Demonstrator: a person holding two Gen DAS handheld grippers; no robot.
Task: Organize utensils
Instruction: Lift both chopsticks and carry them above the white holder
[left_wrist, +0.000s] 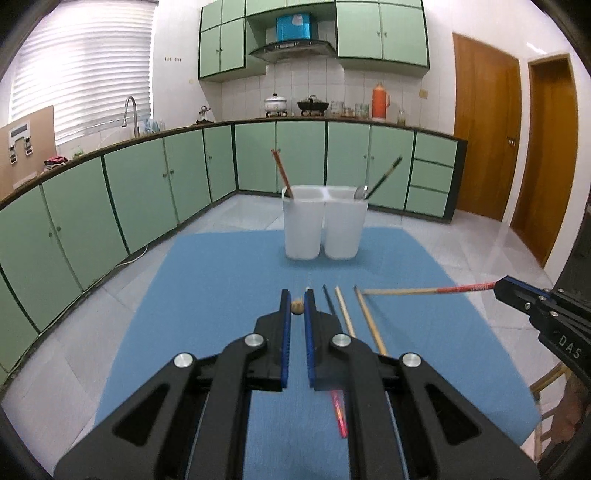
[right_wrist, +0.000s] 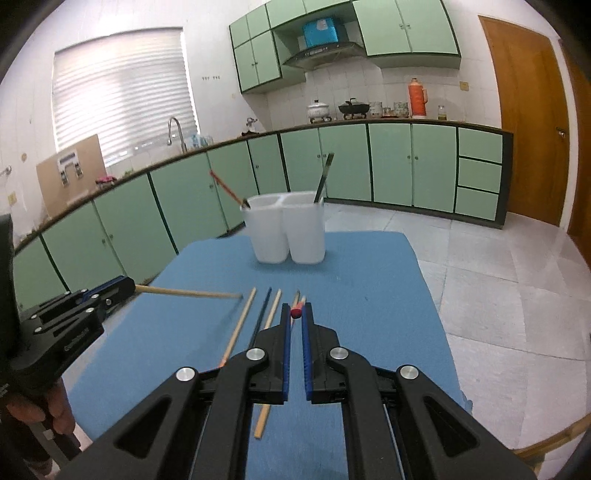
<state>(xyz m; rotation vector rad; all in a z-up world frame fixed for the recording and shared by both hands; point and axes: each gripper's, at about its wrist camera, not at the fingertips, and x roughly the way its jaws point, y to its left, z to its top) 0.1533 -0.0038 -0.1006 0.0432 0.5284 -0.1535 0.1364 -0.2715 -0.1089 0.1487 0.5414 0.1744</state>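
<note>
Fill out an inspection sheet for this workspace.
Surface: blue mat.
Job's things: white two-compartment holder, a standing chopstick in each side, a spoon in the right one; loose chopsticks on the mat.
Clutter: nothing seen.
Grippers: left gripper shut on a wooden chopstick; right gripper shut on a red-ended chopstick.
Cables: possibly a white cord on the floor.
Surroundings: green cabinets, pots, orange thermos, wooden doors.

Left claw (left_wrist: 296, 306) grips a wooden chopstick (left_wrist: 296, 307) end-on above the blue mat (left_wrist: 207, 295).
</note>
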